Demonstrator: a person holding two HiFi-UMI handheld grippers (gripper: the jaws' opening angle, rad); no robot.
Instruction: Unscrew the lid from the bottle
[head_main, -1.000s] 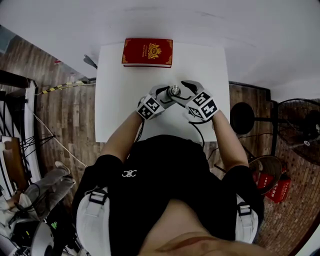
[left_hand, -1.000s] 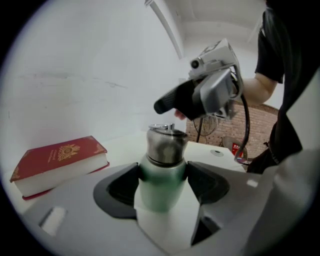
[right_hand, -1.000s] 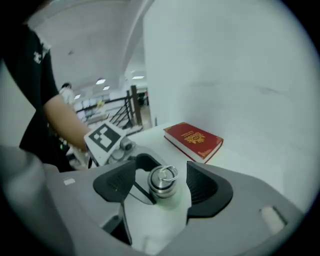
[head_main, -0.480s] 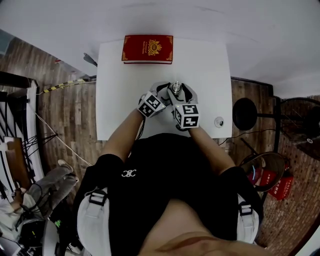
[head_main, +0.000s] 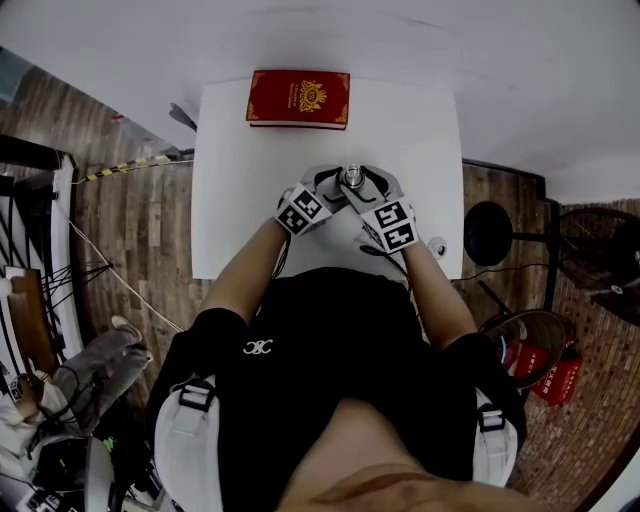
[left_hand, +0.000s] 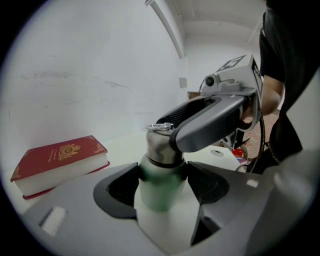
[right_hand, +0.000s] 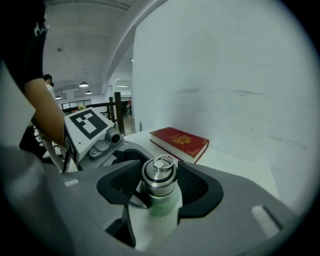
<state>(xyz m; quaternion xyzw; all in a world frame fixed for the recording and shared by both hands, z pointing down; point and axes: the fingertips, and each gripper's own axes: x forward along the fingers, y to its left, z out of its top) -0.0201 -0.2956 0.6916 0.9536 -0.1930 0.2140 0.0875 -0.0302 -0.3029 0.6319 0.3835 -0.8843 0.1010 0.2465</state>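
My left gripper (left_hand: 161, 181) clamps the green bottle (left_hand: 156, 195) upright, mid-tabletop (head_main: 235, 205). My right gripper (right_hand: 160, 186) jaws have just been closing; pads touch the steel lid (right_hand: 159, 176) between them.

You're bracketing the bottle (head_main: 350, 190) mid-table (head_main: 230, 200): left gripper (head_main: 333, 189) is sitting against its left, right gripper (head_main: 362, 188) is straddling the lid (head_main: 351, 178), jaws just closing on it. Book (head_main: 298, 98) is lying at the far edge.
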